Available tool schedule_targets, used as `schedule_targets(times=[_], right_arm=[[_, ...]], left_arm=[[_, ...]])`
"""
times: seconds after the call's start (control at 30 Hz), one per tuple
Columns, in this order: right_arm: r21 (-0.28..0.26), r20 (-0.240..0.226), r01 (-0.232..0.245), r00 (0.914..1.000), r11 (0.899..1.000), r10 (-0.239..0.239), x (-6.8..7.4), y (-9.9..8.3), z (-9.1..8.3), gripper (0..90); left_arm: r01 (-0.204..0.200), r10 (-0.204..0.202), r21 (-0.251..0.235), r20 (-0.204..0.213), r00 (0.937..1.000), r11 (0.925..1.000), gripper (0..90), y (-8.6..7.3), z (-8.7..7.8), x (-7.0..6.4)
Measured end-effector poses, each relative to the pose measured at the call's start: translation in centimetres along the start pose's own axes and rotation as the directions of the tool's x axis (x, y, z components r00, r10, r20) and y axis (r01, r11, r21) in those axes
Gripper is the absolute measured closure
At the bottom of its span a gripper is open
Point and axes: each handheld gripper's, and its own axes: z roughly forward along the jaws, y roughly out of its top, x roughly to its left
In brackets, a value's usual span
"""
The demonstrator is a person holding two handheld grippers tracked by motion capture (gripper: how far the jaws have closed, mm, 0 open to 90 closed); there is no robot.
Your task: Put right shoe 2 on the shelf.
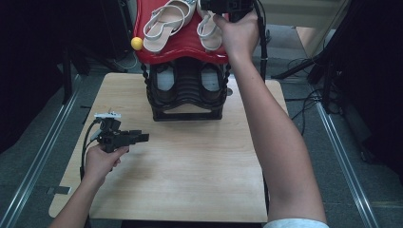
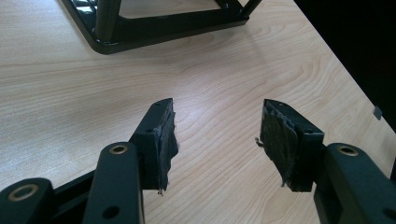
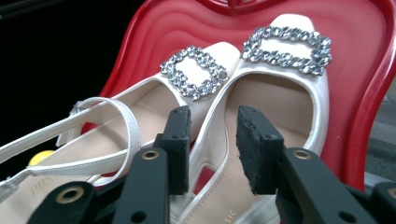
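A pair of cream sandals is seen on the red top tray [image 1: 183, 45] of a black shoe rack [image 1: 186, 92] that stands at the far edge of the tabletop [image 1: 190, 166]. The right gripper [image 1: 223, 5] is held over the right sandal [image 1: 209, 33], at the tray's right side. In the right gripper view, that sandal [image 3: 275, 98] is seen directly ahead of the fingers [image 3: 254, 140], its jewelled buckle [image 3: 287, 49] pointing away and its heel end towards the camera. The sandal's inner side wall is straddled by the two fingers, which are parted only narrowly; whether the wall is already pinched cannot be told, though a small gap appears on both sides. The long axis of the sandal is lined up roughly with the fingers, so a close across the side wall is judged to be what the coming lift turns on. The left sandal [image 3: 116, 121] lies just beside it, touching at the toes, and could be dragged along if the grip is taken too far inward.

The left gripper [image 1: 124, 137] is held low over the near left part of the tabletop, well apart from the rack. Its fingers [image 2: 161, 140] are spread wide with nothing between them, and the rack's black base [image 2: 163, 30] is seen ahead. The right hand [image 1: 240, 33] is plainly the nearer to the sandals.
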Motion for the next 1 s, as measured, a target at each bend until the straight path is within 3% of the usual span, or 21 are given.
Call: schedule_targets(times=[0.27, 1.0], right_arm=[[-0.005, -0.034, -0.025, 0.9991, 1.000, 0.025, -1.2, 0.2, -1.3, 60.2], [0.004, -0.001, -0.054, 0.9985, 0.999, 0.054, -5.4, -2.5, -4.1, 56.1]], left_arm=[[-0.003, 0.003, 0.002, -0.001, 1.0000, 1.0000, 45.2, 0.0, 0.0, 0.0], [-0.010, 0.010, 0.005, -0.005, 0.9999, 0.9999, 45.1, 0.0, 0.2, -0.1]])
